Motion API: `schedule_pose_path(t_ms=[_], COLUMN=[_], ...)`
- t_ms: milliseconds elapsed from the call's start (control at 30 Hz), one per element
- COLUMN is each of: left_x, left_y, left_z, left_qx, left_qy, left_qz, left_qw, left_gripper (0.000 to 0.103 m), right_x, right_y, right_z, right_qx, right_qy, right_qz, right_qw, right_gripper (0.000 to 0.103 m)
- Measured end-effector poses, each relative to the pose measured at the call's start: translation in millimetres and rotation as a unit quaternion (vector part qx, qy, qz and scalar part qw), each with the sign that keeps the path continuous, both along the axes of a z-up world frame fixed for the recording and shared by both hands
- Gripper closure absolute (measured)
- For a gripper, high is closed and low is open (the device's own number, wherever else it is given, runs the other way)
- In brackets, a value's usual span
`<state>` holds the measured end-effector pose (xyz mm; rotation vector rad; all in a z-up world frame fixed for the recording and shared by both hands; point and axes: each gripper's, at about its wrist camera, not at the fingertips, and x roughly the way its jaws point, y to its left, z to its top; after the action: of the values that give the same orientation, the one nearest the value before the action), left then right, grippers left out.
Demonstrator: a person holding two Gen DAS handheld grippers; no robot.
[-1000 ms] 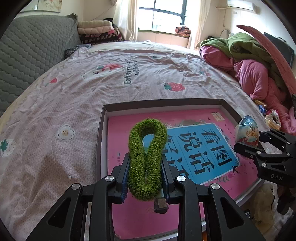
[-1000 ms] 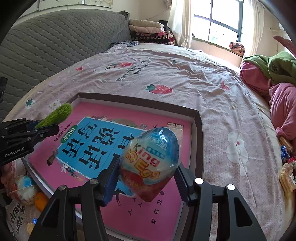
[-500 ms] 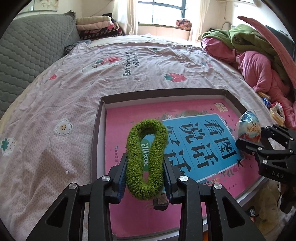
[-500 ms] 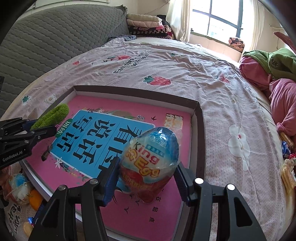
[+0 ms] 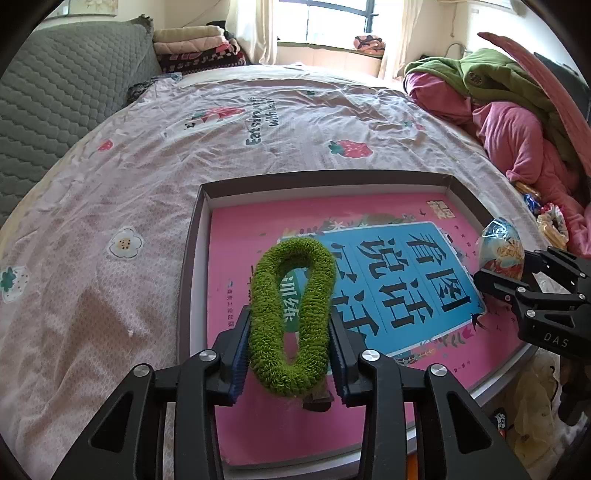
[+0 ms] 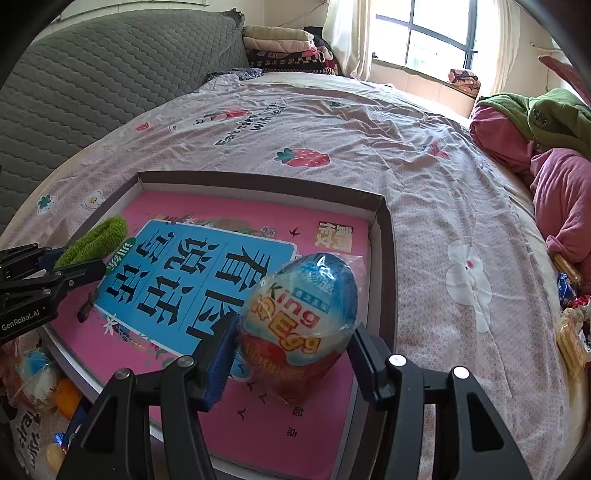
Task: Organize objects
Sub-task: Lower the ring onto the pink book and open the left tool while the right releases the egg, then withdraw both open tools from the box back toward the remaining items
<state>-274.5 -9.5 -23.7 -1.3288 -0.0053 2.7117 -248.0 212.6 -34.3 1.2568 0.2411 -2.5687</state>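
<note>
Two wrist fisheyes look steeply down from close above a shallow box (image 5: 192, 258) on the bed (image 5: 147, 147), facing the window; both share its pink book (image 6: 258, 435).

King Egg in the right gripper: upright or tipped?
Roughly upright: King Egg stands narrow blue end up between the right gripper pads, over the tray.

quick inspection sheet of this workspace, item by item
surface: bed sheet with strawberry print, shallow box lying on it
job's things: green fuzzy loop and wrapped toy egg, both over the pink book in the box
clutter: snack packets at the bed's edge; bags on the floor
grippers: left hand-held gripper opening, loop between its jaws; right hand-held gripper shut on the egg
cables: nothing seen
surroundings: grey headboard, folded blankets, window, piled clothes
</note>
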Motion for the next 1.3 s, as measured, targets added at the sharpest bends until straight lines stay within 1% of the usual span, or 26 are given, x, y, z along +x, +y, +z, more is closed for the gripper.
schedule_pose_path(t_ms=[100,233,333,367,467,533,633,700,800,867,1033,1300], left_x=[3,3,7,9,12,14,17,19,22,26,34,38], left_y=[0,-4,-5,-5,-5,-6,-7,-8,-10,-11,-15,-23], left_z=[4,6,9,12,16,18,20,24,30,36,51,59], left_qx=[-0.001,0.022,0.012,0.009,0.020,0.021,0.014,0.008,0.014,0.017,0.025,0.036], left_qy=[0.005,-0.007,0.002,0.006,0.006,0.007,0.016,0.022,0.028,0.035,0.051,0.059], left_qz=[-0.001,0.000,0.010,0.011,0.005,0.009,0.017,0.019,0.018,0.019,0.017,0.027], left_qw=[1.0000,0.9997,0.9999,0.9999,0.9998,0.9997,0.9996,0.9995,0.9994,0.9991,0.9982,0.9972], left_gripper=[0.061,0.054,0.051,0.048,0.046,0.045,0.039,0.038,0.036,0.032,0.031,0.031], right_x=[1,2,2,2,4,5,7,8,11,12,14,17], right_y=[-1,0,1,1,0,0,-2,-3,-2,-2,-1,-2], right_z=[1,3,7,8,12,15,18,21,25,29,35,41], right_qx=[0.006,0.005,0.005,0.005,0.007,0.006,0.007,0.008,0.006,0.004,0.000,-0.002], right_qy=[0.004,0.008,0.013,0.015,0.023,0.026,0.032,0.037,0.045,0.052,0.063,0.068], right_qz=[0.002,0.002,0.003,0.003,0.003,0.004,0.007,0.009,0.011,0.011,0.012,0.016], right_qw=[1.000,1.000,1.000,1.000,1.000,1.000,0.999,0.999,0.999,0.999,0.998,0.998], right_gripper=[0.046,0.045,0.043,0.042,0.041,0.041,0.041,0.041,0.040,0.040,0.040,0.040])
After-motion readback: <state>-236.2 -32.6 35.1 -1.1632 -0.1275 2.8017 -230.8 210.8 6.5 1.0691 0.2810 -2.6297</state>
